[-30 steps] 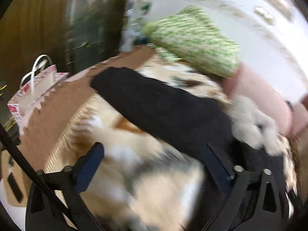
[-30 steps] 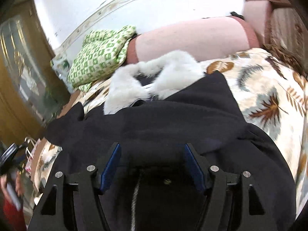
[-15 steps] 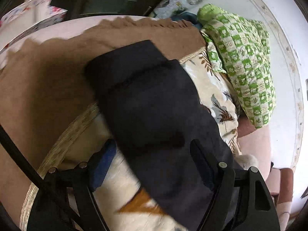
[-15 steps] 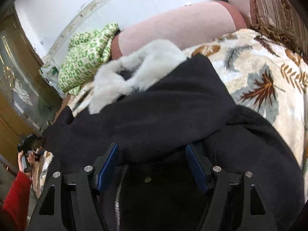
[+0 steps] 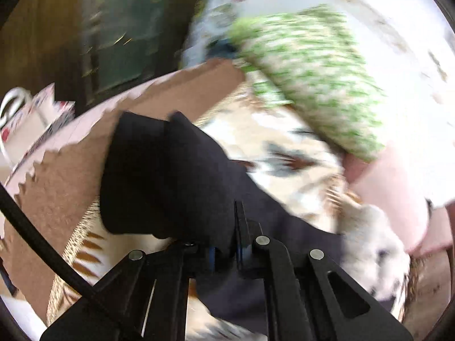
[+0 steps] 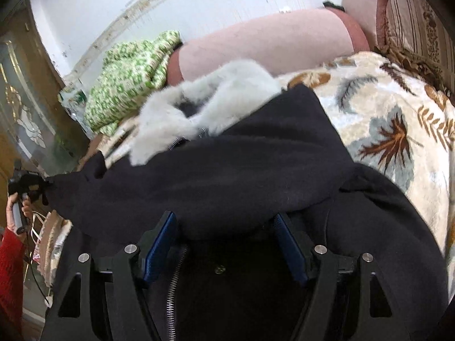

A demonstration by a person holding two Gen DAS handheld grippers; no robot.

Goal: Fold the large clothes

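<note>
The black coat (image 6: 241, 176) lies spread across a bed covered by a cream leaf-print blanket (image 6: 392, 119), its white fur collar (image 6: 204, 108) toward the pink headboard cushion (image 6: 261, 48); the zipper (image 6: 173, 281) runs down the front, directly under the right wrist camera; the left claw (image 5: 226, 251) has its blue pads pressed together on the coat's sleeve (image 5: 165, 176), the dark cloth bunched between them and the cuff end hanging out ahead over the brown fringed cover (image 5: 65, 170) at the bed's edge; that view is blurred, so finer detail of the pinch cannot be told; the right claw (image 6: 224, 244) stands with its jaws well apart over the coat's front, one blue pad on each side of a fold of black fabric, and neither pad visibly presses on the cloth; in the right wrist view, the person's left hand (image 6: 17, 207), with a red sleeve (image 6: 10, 272) below it, holds the other tool at the far left where the sleeve ends; a green-and-white patterned bundle (image 6: 130, 76) sits at the head of the bed beside the pink cushion; a white paper bag (image 5: 25, 116) with looped handles stands beyond the bed's edge in the left wrist view, and its contents cannot be seen.
</note>
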